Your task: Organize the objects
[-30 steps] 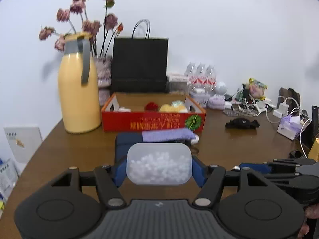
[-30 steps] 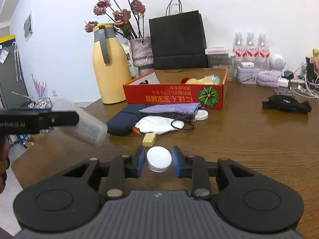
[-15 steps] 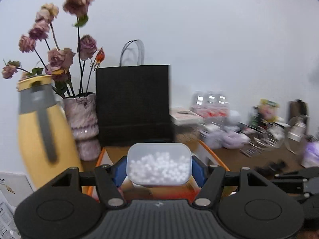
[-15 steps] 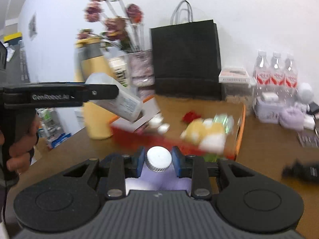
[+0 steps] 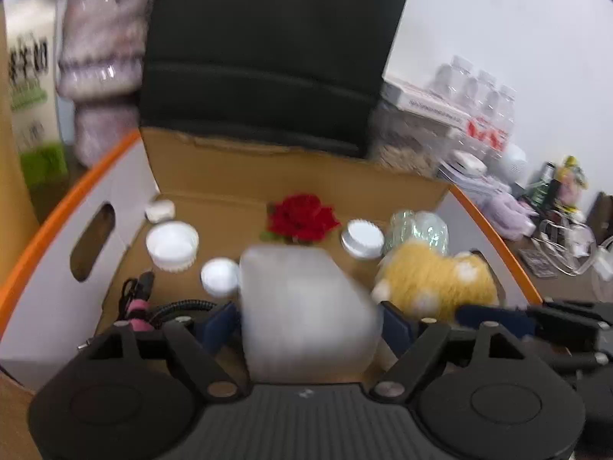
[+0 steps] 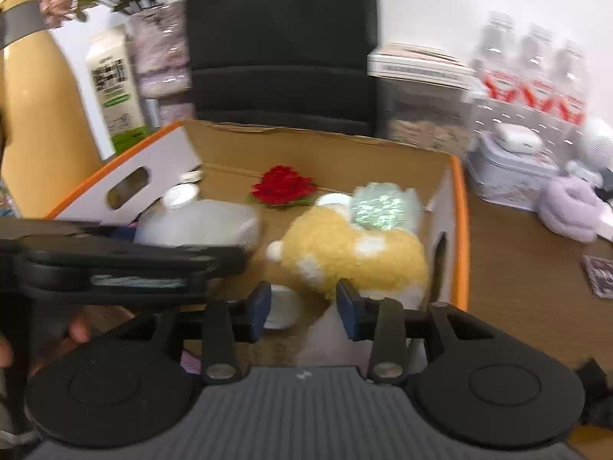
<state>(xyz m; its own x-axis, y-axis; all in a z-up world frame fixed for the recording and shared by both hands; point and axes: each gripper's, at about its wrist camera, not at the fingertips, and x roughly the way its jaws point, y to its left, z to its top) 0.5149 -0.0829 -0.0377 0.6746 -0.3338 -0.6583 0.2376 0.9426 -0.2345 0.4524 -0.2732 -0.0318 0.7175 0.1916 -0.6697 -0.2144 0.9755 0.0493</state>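
The left gripper (image 5: 308, 326) is over the cardboard box (image 5: 95, 207), and its jaws are opening. The frosted plastic bottle (image 5: 306, 310) sits between the blue pads (image 5: 218, 326), with a thin gap on each side — it is blurry, so I cannot tell if a pad touches it.

The right gripper (image 6: 304, 306) is over the box too, near the right wall, and its jaws are opening. The small white cap (image 6: 281, 308) is low by the left pad, partly hidden behind it, and the space between the pads is bare.

The left wrist view shows things on the box floor that the other view hides: a white jar (image 5: 172, 243), a small white lid (image 5: 220, 278), a silver-rimmed lid (image 5: 362, 237) and a black cable (image 5: 168, 306). The right wrist view shows the bottle from the side, pointing at the yellow plush toy (image 6: 352, 249), and a yellow jug (image 6: 38, 115) outside the box. Both show the red flower (image 5: 302, 216).
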